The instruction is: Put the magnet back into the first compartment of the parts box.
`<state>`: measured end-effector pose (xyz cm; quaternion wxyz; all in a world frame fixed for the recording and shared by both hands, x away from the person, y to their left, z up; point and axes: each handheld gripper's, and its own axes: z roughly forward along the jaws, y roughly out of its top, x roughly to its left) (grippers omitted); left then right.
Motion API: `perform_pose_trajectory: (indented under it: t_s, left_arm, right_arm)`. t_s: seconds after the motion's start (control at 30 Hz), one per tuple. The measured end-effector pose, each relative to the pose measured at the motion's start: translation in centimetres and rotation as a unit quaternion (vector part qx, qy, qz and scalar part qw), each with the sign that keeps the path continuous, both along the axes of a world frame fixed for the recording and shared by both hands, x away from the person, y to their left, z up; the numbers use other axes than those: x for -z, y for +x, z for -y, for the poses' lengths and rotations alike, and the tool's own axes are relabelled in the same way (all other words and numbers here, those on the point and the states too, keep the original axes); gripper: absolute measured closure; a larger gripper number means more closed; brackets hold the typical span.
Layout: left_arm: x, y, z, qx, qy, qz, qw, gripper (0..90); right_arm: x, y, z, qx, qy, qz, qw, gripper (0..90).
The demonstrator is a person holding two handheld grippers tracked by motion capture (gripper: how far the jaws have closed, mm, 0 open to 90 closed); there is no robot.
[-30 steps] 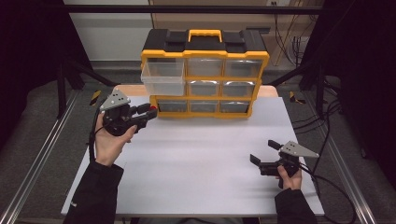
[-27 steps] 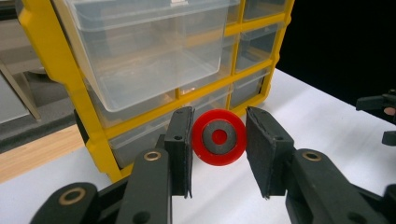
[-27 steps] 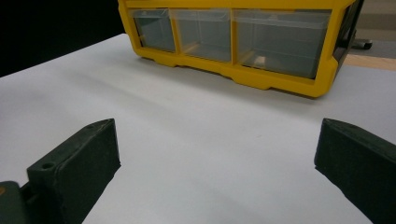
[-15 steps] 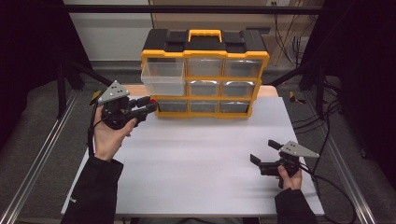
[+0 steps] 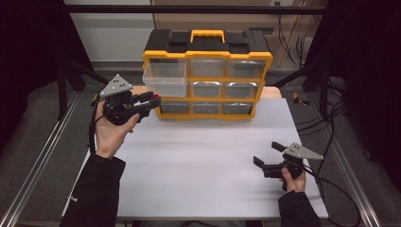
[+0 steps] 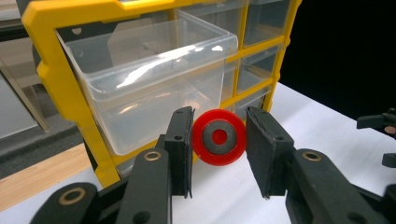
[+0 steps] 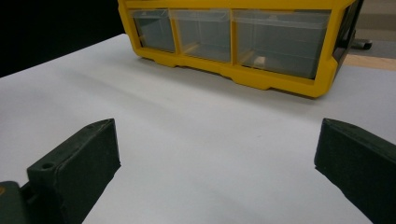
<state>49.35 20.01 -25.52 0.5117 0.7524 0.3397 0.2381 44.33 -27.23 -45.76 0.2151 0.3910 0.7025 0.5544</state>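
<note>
Cables trail beside the white table, with black curtains behind.

Red wheel with grey ring and red centre, between black pads of left gripper. Yellow frame, black lid and yellow handle on drawer cabinet; clear, colourless pulled-out drawer. White table. Black right gripper with grey three-cornered plate. Black sleeves. Pale wood strip beside white surface.

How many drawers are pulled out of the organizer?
1: the top-left drawer of the organizer juts forward; the other eight sit flush in their slots.
</note>
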Motion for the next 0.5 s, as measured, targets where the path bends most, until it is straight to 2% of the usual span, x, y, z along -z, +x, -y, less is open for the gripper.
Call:
perform_pose_trajectory:
  t_s: [0.5]
  left_arm:
    - [-1.3, 0.6, 0.3, -0.004, -0.003, 0.002, 1.0000, 62.4]
  right_arm:
    - [0.0, 0.0, 0.0, 0.001, 0.001, 0.000, 1.0000, 0.4]
